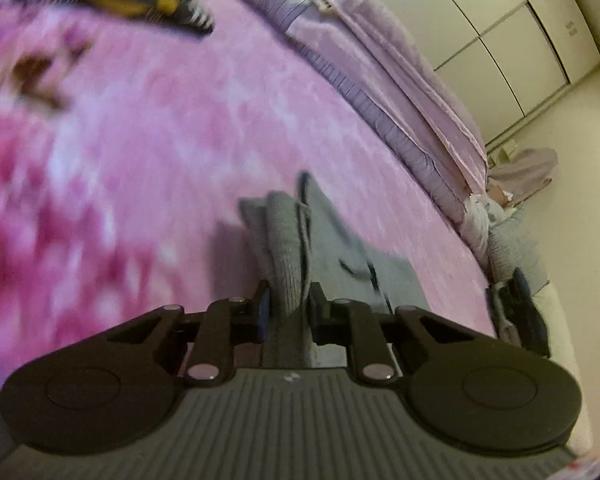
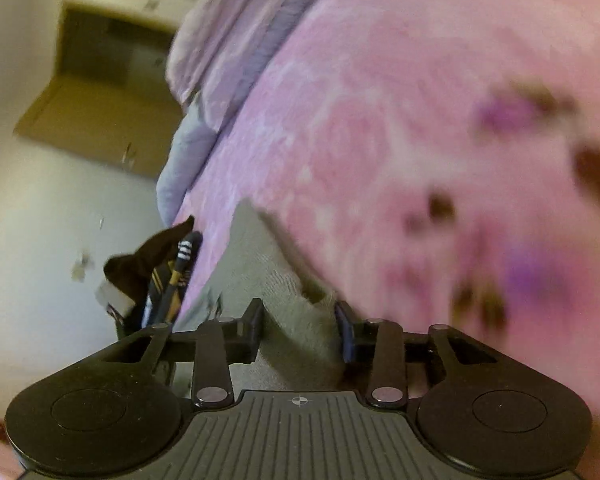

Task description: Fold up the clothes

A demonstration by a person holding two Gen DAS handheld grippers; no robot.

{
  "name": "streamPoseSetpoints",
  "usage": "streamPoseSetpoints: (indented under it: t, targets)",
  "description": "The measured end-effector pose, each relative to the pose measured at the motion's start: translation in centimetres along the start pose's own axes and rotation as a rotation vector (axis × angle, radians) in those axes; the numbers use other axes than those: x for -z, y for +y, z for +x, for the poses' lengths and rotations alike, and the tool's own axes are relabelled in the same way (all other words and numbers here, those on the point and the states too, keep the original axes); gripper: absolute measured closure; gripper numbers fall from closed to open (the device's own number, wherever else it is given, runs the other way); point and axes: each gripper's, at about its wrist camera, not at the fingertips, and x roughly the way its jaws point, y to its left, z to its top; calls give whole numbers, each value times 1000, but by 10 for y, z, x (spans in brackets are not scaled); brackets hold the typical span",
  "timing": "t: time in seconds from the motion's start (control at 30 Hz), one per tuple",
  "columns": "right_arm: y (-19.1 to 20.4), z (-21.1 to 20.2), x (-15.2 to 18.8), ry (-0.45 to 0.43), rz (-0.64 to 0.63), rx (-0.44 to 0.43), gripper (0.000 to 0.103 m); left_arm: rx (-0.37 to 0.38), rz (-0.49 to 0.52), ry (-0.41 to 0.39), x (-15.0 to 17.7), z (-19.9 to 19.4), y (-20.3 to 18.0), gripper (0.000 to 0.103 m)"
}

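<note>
on pink bedspread (image 1: 140, 140), left fingers (image 1: 263, 304) pinching grey garment (image 1: 296, 248)

- Left wrist view looks forward and down along its fingers (image 1: 262, 308), close over the pink bed cover (image 1: 148, 128).
- Right wrist view does likewise; both share the bed cover (image 2: 380, 100).

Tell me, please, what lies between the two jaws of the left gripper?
A bunched ribbed edge of the grey garment lies there; the left gripper pinches it above the pink blanket. The left wrist view shows this.
</note>
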Motion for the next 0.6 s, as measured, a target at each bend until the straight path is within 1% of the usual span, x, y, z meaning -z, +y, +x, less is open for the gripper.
streamPoseSetpoints:
  t: [0.07, 0.1, 0.13, 0.2, 0.23, 0.27, 0.3, 0.33, 0.37, 0.4, 0.43, 0.47, 0.5, 0.57, 0.6]
  targets:
    - [7, -2, 26, 16, 6, 4, 69, -18, 26, 12, -15, 12, 1, 88]
    - [11, -4, 35, 23, -6, 5, 66, -27, 43, 37, -20, 20, 2, 88]
    - [15, -5, 37, 25, -42, 7, 60, -39, 48, 57, -23, 25, 3, 87]
    - [29, -4, 28, 32, -168, 60, 51, -20, 44, 74, -24, 25, 5, 83]
    - [34, -4, 19, 18, -224, 85, 46, -14, 37, 75, -23, 20, 9, 82]
    - [38, -4, 8, 8, -253, 93, 42, -10, 26, 74, -22, 16, 12, 77]
    - [39, -2, -1, 16, -261, 79, 35, -4, 8, 74, -21, 11, 18, 70]
    - [39, 0, -10, 24, -261, 63, 34, 0, -12, 77, -20, 6, 25, 68]
    - [37, 4, -20, 14, -248, 68, 34, 7, -34, 86, -18, 2, 32, 64]
    - [35, 6, -25, 13, -239, 61, 33, 26, -59, 96, -16, -1, 38, 64]
    - [31, 12, -33, 32, -223, 44, 33, 42, -76, 105, -16, -2, 42, 63]
    - [28, 20, -38, 53, -201, 48, 33, 55, -87, 117, -16, -2, 43, 59]
    - [24, 24, -42, 73, -181, 40, 33, 69, -91, 131, -16, -2, 44, 52]
    - [22, 33, -45, 81, -172, 10, 34, 93, -93, 150, -17, -1, 43, 45]
    - [24, 38, -46, 89, -175, 3, 34, 92, -91, 160, -18, 2, 42, 44]
